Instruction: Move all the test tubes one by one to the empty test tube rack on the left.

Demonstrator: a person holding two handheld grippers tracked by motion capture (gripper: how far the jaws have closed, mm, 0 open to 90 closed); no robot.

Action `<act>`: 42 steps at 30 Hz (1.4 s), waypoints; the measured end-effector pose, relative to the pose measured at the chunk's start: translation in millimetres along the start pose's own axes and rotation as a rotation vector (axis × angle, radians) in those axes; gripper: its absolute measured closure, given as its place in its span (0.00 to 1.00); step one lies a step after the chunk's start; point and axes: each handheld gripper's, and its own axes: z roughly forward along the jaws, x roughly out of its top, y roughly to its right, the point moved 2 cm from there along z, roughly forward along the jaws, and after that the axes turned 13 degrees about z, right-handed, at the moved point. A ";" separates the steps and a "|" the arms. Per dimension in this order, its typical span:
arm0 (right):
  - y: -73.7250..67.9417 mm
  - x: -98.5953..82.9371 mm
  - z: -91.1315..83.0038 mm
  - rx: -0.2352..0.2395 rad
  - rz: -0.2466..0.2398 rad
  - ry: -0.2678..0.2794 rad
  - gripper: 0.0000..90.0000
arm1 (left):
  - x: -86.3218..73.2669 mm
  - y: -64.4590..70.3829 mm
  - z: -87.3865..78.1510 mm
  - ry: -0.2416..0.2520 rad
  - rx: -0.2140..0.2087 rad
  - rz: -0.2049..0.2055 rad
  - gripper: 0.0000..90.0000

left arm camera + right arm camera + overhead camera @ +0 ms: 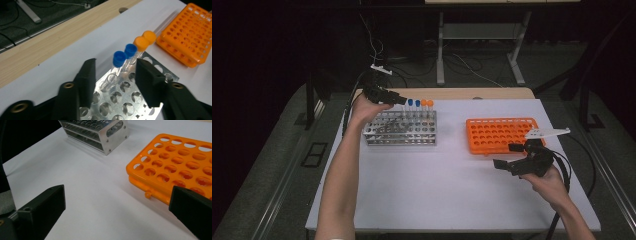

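Tubes point(119, 59) all stand in the metal rack point(130, 98), between spread left tongs point(116, 75); none moved; right tongs point(120, 210) spread, empty.

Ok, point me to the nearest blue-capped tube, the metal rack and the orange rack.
nearest blue-capped tube point(119, 59), left gripper view, on its blue cap
metal rack point(401, 135), high view, on its front wall
orange rack point(150, 187), right gripper view, on its near edge

Light falls evenly from above onto the white bench point(452, 180), bright against a dark, dim room. Shadows are soft and short. The metal rack point(125, 100) glares. The near tongs look slightly blurred in both gripper views.
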 end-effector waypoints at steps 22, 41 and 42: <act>53.6 24.7 3.0 -0.211 0.019 0.013 0.00 | -35.2 66.5 -39.9 0.095 -0.012 0.010 0.00; 103.9 44.3 21.5 -0.368 0.041 0.031 0.28 | -52.8 114.9 -53.4 0.127 -0.048 0.086 0.00; 105.5 45.7 23.1 -0.376 0.043 0.036 0.32 | -54.0 116.0 -52.8 0.124 -0.051 0.091 0.00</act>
